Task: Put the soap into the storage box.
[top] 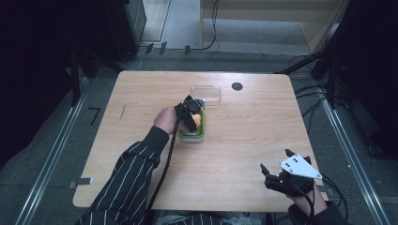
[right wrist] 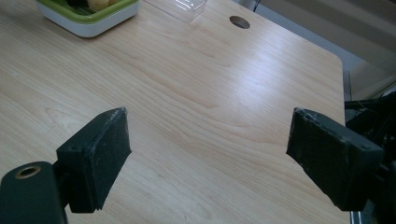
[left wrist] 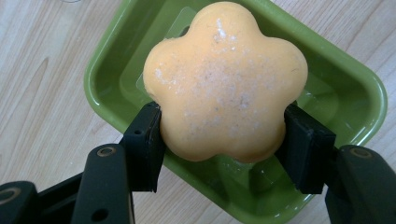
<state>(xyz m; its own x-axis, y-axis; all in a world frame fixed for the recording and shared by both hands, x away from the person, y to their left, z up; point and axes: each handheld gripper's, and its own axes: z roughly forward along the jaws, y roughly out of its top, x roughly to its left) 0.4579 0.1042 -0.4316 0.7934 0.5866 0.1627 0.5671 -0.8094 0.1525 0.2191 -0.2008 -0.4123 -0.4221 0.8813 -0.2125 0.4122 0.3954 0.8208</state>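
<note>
The soap is a pale orange bar shaped like a five-petalled flower, with rounded lobes and a matte face dusted with fine white specks. In the left gripper view it sits squarely between the two black jaws of the left gripper: one pad presses into the notch on its left side, the other against the notch on its right, so the gripper is clamped on the soap. The petals reach past the pads, away from the gripper body. Directly behind the soap is the green dish, a glossy rectangular tray with rounded corners and a raised rim; whether the bar touches the dish floor or hangs just above it cannot be told.

In the high view the left gripper hangs over that dish near the middle of the wooden table, with a little of the orange soap visible beside it. A striped sleeve leads up to the hand holding it. Just beyond the dish lies a clear plastic lid, and a dark round hole is set in the tabletop to the right of it.

Far to the right, at the near corner of the table, the right gripper rests well apart from the dish, its jaws spread wide around bare wood.
</note>
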